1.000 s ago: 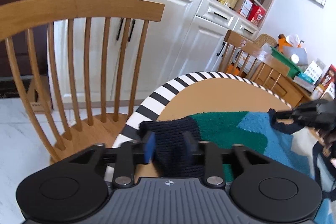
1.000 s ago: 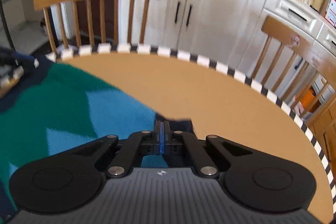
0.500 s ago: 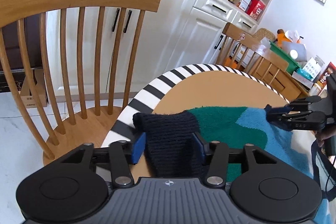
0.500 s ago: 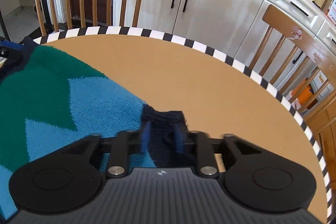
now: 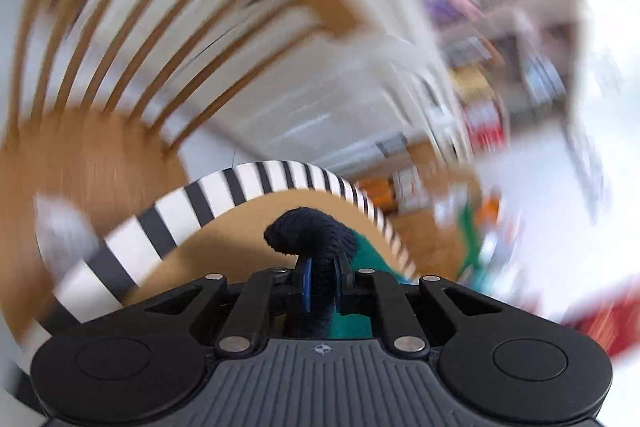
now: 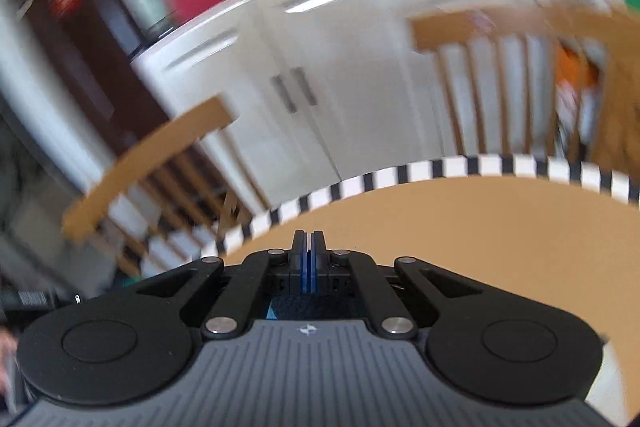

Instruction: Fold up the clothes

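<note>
In the left wrist view my left gripper [image 5: 322,277] is shut on the navy edge of the knitted sweater [image 5: 316,233]. The navy cloth bulges past the fingertips and green knit shows below it. In the right wrist view my right gripper [image 6: 307,259] is shut. A bit of navy and blue knit [image 6: 304,307] shows just behind its fingers, so it seems to hold the sweater's edge. The rest of the sweater is hidden. Both views are blurred by motion.
The round table has a tan top [image 6: 480,227] and a black-and-white striped rim [image 5: 192,203]. Wooden spindle chairs [image 5: 100,147] [image 6: 152,159] stand at its far edge. White cabinets [image 6: 312,75] and cluttered shelves are behind.
Both grippers have closed on the sweater's edge after being open half a second ago. Both views have swung quickly and tilted, and the spread sweater has dropped out of sight.
</note>
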Demonstrator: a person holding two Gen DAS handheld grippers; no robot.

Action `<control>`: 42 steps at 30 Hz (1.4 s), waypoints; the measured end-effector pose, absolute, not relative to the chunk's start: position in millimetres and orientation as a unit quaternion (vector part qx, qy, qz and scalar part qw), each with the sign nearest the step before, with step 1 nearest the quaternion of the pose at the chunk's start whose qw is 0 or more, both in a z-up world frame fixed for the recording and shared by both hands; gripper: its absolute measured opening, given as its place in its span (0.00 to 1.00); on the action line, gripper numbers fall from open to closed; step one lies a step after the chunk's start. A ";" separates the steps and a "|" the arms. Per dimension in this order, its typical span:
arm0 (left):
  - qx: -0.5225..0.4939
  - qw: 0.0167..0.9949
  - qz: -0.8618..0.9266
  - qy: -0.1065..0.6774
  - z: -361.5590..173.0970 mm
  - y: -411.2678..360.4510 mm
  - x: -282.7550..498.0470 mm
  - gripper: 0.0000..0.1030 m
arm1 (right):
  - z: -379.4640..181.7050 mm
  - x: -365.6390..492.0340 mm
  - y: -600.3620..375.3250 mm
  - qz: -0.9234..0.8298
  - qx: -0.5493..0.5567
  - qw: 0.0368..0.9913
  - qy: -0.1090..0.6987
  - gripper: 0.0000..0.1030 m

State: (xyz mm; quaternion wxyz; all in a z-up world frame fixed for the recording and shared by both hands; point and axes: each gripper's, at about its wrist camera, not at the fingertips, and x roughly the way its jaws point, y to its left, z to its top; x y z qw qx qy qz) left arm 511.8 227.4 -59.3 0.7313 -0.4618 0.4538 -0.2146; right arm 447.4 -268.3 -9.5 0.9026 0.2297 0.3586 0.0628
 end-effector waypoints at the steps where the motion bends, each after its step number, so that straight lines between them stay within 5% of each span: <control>1: -0.493 0.713 -0.188 0.462 -66.9 228.7 524.4 0.11 | -18.2 458.3 -269.0 0.043 0.231 0.898 0.372 0.01; 4: -0.485 0.724 -0.124 0.474 -89.2 216.6 552.3 0.11 | -46.4 483.9 -258.5 -0.023 0.194 0.894 0.402 0.02; 7: -0.462 0.750 -0.098 0.463 -109.7 203.1 568.0 0.14 | -72.5 490.3 -227.0 -0.073 0.100 0.903 0.411 0.28; 8: -0.447 0.762 -0.103 0.457 -105.9 201.5 569.4 0.16 | -73.0 484.3 -218.0 -0.065 0.078 0.910 0.402 0.46; 9: -0.433 0.775 -0.105 0.449 -98.6 202.1 567.6 0.22 | -73.3 477.9 -209.0 -0.057 0.055 0.916 0.392 0.53; 10: -0.418 0.789 -0.109 0.438 -90.8 203.3 565.0 0.32 | -68.4 464.2 -199.6 -0.042 0.024 0.925 0.376 0.53; 17: -0.248 0.886 -0.225 0.320 -20.1 234.9 481.9 0.43 | -51.5 331.3 -128.3 0.147 -0.086 0.931 0.324 0.59; 21: -0.169 0.883 -0.252 0.357 -19.7 239.6 399.6 0.47 | -79.1 258.0 -85.3 0.206 -0.178 0.909 0.317 0.60; 25: -0.151 0.870 -0.249 0.397 -37.0 252.0 313.4 0.53 | -104.9 238.4 -60.3 0.208 -0.241 0.891 0.323 0.53; 26: -0.159 0.866 -0.246 0.405 -44.4 257.2 296.0 0.55 | -107.1 240.9 -56.8 0.200 -0.254 0.888 0.327 0.40; 27: -0.169 0.863 -0.243 0.409 -47.5 261.5 284.6 0.56 | -109.3 243.3 -53.2 0.192 -0.268 0.885 0.330 0.12; 31: -0.183 0.859 -0.239 0.415 -59.6 265.9 255.9 0.56 | -110.4 255.4 -46.4 0.129 -0.309 0.885 0.324 0.01; 35: -0.178 0.853 -0.248 0.423 -70.8 265.1 251.2 0.56 | -121.8 260.3 -40.5 0.117 -0.330 0.874 0.337 0.03; 37: -0.159 0.863 -0.241 0.414 -68.1 260.6 250.0 0.56 | -111.7 251.2 -36.7 0.098 -0.338 0.872 0.342 0.16; 39: -0.140 0.863 -0.241 0.421 -69.2 251.2 252.6 0.53 | -89.5 234.7 -47.0 0.080 -0.273 0.892 0.351 0.59; 42: -0.098 0.862 -0.235 0.437 -67.2 239.6 252.3 0.32 | -72.5 193.3 -68.4 0.055 -0.219 0.905 0.361 0.71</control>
